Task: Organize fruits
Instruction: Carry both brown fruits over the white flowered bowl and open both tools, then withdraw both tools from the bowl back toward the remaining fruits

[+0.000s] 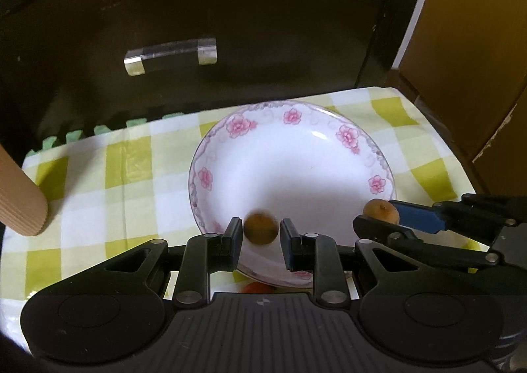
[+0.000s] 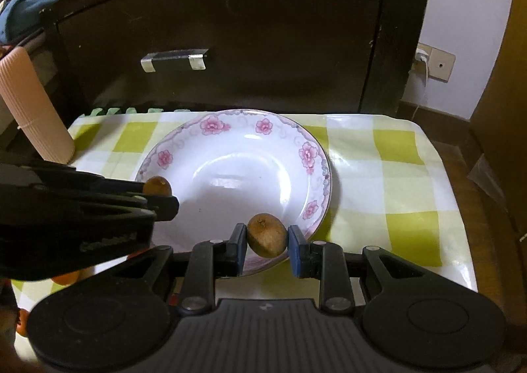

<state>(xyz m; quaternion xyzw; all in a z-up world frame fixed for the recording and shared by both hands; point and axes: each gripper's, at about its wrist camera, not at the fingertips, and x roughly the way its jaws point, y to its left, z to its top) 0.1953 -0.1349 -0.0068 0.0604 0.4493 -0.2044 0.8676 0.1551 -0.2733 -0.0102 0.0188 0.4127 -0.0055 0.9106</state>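
A white plate with a rim of pink flowers [image 1: 204, 175] [image 2: 210, 125] lies on the yellow-checked cloth. My left gripper [image 1: 261, 228] is shut on a small round brown fruit [image 1: 261, 229], held above the plate's near rim; the fruit looks blurred. It shows again in the right wrist view, where the left gripper [image 2: 158, 192] comes in from the left with its fruit [image 2: 157, 185]. My right gripper [image 2: 266, 236] is shut on a second brown fruit [image 2: 266, 234] over the plate's near right rim. From the left wrist view the right gripper [image 1: 378, 213] and its fruit [image 1: 380, 210] sit at the plate's right edge.
A ribbed beige cylinder [image 1: 19, 195] [image 2: 36, 109] stands at the cloth's left. A dark cabinet with a metal handle [image 1: 171, 55] [image 2: 174, 60] rises behind the table. Orange fruit [image 1: 258, 287] [image 2: 66, 277] peeks out below the grippers. A wooden panel [image 1: 467, 43] stands to the right.
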